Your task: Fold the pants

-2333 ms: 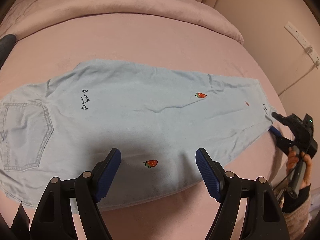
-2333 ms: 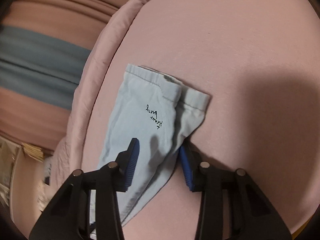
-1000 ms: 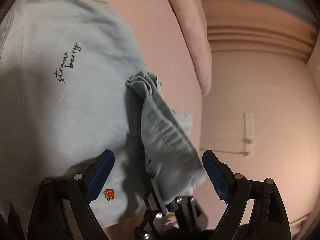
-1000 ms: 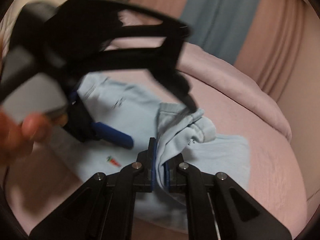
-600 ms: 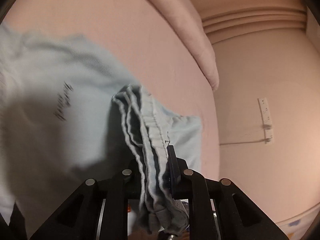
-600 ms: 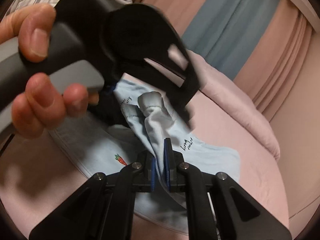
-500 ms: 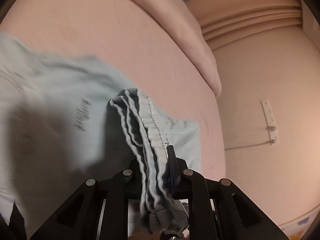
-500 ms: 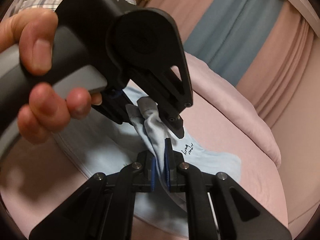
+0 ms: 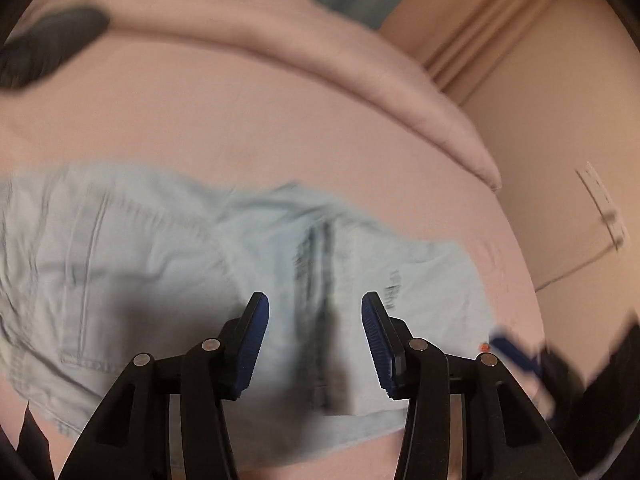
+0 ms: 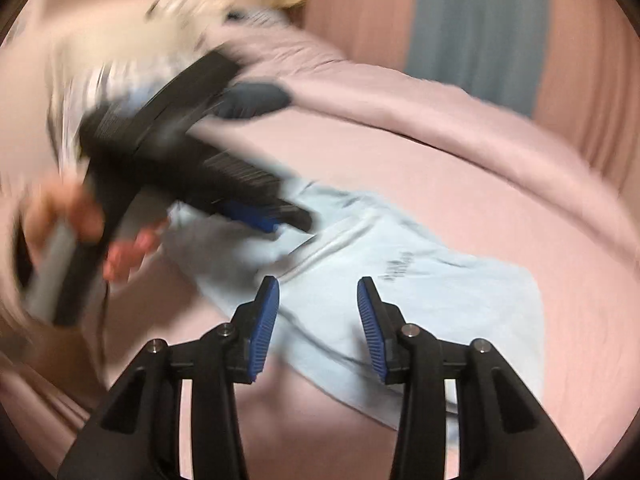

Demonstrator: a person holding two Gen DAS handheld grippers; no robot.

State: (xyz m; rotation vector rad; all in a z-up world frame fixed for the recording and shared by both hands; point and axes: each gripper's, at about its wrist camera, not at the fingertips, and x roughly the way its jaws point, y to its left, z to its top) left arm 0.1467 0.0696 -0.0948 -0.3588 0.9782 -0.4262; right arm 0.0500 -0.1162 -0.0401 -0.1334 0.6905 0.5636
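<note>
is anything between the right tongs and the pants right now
Nothing visible is. The right tongs, jaws opening and empty, hang right over the light blue pants on the pink bed. The left tongs hover further left, off that path.

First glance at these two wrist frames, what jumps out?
The light-blue pants lie folded over on the pink bed, in the middle of both views. Both the left gripper and the right gripper hang above them, jaws opening, nothing between. The left view is motion-blurred.
</note>
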